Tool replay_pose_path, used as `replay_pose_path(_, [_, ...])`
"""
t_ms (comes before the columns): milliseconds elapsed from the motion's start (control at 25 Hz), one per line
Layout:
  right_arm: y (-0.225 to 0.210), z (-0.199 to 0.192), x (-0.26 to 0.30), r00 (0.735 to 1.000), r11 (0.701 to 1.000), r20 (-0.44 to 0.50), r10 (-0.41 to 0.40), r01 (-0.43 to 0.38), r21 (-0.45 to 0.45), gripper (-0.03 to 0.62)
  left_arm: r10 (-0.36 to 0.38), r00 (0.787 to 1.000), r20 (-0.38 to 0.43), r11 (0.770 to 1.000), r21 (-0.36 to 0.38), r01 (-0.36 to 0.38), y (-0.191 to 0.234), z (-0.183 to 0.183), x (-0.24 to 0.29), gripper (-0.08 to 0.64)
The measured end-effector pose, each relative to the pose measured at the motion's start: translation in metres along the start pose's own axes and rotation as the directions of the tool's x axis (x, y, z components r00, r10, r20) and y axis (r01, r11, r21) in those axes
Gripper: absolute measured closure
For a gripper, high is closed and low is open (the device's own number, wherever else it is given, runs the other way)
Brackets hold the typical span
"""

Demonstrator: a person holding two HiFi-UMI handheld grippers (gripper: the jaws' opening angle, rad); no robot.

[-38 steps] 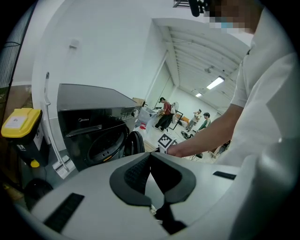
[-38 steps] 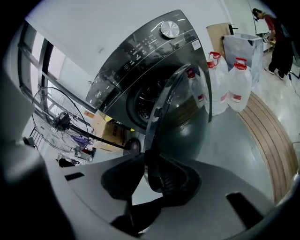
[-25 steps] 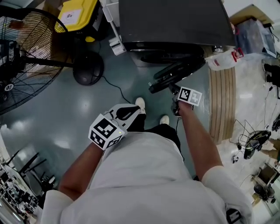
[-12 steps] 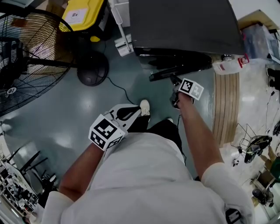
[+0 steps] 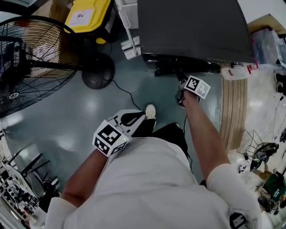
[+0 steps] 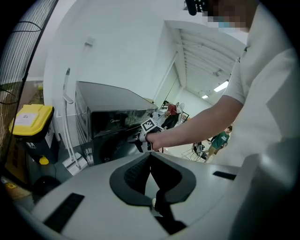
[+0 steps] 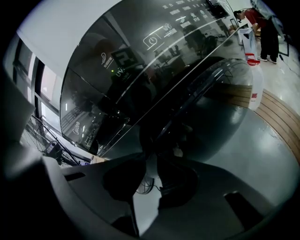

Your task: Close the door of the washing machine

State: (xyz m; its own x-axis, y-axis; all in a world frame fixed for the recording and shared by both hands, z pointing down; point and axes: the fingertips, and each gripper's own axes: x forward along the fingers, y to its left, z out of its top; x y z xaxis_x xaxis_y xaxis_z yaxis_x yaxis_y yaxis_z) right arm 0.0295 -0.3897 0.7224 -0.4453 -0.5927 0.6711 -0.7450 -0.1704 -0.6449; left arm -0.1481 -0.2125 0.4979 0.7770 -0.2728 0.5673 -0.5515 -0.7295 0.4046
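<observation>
Hanging just ajar, door point(image 5: 178, 70) almost meets washing machine point(image 5: 192, 27).

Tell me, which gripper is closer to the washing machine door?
Right. The right gripper sits at the front of the door; its jaws have just been closing, nothing seen between them. The left gripper hangs back by the person's body, far off.

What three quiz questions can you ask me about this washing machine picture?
1. True or false: the washing machine door stands wide open.
2. Pick one: the lid of the bin is A red, B yellow, C green.
3. Which gripper is nearest the door?
Key: 1 false, it is nearly shut. 2 B. 3 the right gripper; its jaws have just been closing, with nothing clearly between them.
</observation>
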Motion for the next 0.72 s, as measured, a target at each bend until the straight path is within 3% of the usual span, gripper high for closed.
replay_pose_path(720, [0.004,0.007,0.005,1.000,1.000,0.002,0.019,-0.019,-0.001,0.503,-0.043,0.999,-0.016,0.999,0.007,0.043,-0.002,0.003,0.017,0.543])
